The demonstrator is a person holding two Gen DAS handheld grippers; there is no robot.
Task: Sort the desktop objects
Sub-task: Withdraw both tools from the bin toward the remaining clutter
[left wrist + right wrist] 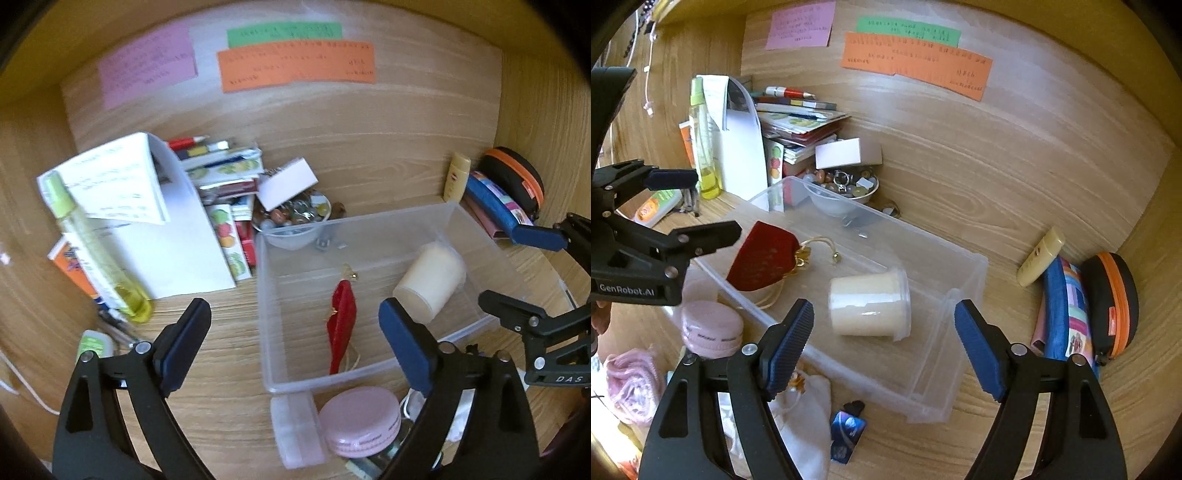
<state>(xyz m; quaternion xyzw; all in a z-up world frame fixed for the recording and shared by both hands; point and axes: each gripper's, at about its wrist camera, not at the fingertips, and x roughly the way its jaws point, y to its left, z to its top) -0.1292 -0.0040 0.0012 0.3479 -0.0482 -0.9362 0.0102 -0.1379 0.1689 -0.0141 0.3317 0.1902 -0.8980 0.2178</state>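
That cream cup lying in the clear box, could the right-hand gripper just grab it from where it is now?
Probably yes. The right gripper is open, with the cream cup lying on its side between and just beyond its fingers. The clear box has no lid, and the red pouch lies off to the side, so nothing seems to block it.

Quick count: one clear plastic bin (964, 280) with two things inside, one cream cup (868, 306) and one red pouch (761, 262). Three colored notes on the wall: one pink (799, 24), one green (908, 31), one orange (916, 62). One bowl of beads (846, 188), one pink jar (711, 326).
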